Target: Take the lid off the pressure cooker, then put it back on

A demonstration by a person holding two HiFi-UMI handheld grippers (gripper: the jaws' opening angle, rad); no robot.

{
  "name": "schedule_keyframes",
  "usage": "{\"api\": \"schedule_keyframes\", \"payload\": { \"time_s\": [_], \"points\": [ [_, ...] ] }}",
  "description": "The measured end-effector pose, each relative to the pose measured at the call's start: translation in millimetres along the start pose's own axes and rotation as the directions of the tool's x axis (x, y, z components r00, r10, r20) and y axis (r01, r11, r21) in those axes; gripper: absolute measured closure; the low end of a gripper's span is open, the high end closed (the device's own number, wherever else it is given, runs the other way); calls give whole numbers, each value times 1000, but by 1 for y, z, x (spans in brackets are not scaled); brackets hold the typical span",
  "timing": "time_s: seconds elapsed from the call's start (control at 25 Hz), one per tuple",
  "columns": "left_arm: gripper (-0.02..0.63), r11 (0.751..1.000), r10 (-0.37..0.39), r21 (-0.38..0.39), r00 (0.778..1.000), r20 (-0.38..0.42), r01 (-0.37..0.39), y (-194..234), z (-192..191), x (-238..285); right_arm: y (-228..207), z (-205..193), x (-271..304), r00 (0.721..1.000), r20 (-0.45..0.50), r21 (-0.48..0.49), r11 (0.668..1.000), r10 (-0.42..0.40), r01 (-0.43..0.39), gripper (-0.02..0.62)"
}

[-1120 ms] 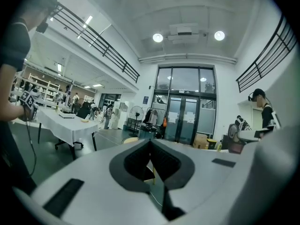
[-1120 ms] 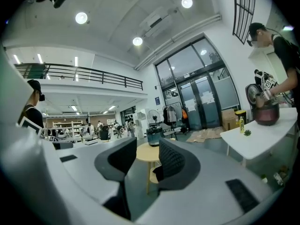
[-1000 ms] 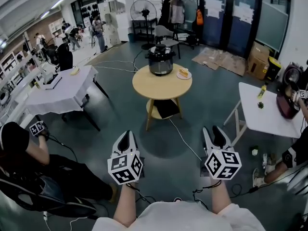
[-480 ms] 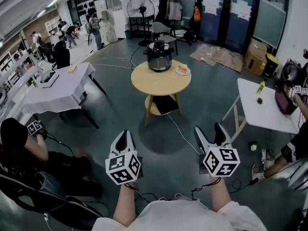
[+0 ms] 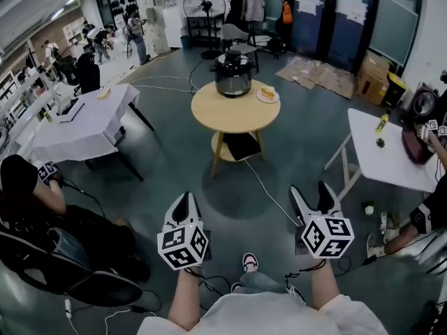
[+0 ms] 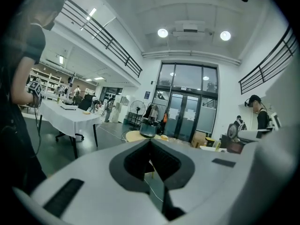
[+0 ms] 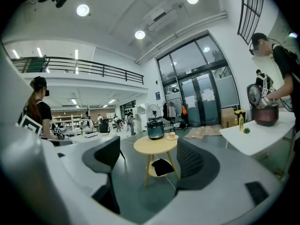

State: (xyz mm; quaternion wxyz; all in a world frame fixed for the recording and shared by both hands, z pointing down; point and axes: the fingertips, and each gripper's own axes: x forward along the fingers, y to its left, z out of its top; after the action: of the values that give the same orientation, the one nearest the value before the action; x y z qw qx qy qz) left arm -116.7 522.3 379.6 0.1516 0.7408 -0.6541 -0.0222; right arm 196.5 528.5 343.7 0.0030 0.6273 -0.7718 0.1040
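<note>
Right tongs [image 5: 312, 190] just opened, empty; left tongs [image 5: 183, 199] clenched. Pressure cooker [image 5: 233, 75] upper centre, lid [image 5: 233, 58] on, unreached.

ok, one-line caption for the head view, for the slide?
Pressure cooker, lid on, on the round table ahead; left gripper shut, right gripper just opened with nothing between its jaws.

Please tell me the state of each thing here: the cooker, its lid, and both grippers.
pressure cooker: upright on the round table, closed.
lid: on the cooker.
left gripper: shut, empty.
right gripper: open, nothing between the jaws, which have just been opening.
</note>
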Motion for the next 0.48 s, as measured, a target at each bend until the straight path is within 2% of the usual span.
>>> {"api": "schedule_keyframes", "payload": {
  "time_s": [0.28, 0.48],
  "points": [
    [617, 1000, 21, -5, 1000, -9, -21, 13, -1, 33, -9, -2, 41, 1000, -5, 4, 1000, 6, -6, 212],
    [617, 999, 33, 1, 999, -33, -33, 20, -1, 76, -22, -4, 85, 1000, -15, 28, 1000, 11, -11, 212]
  ]
}}
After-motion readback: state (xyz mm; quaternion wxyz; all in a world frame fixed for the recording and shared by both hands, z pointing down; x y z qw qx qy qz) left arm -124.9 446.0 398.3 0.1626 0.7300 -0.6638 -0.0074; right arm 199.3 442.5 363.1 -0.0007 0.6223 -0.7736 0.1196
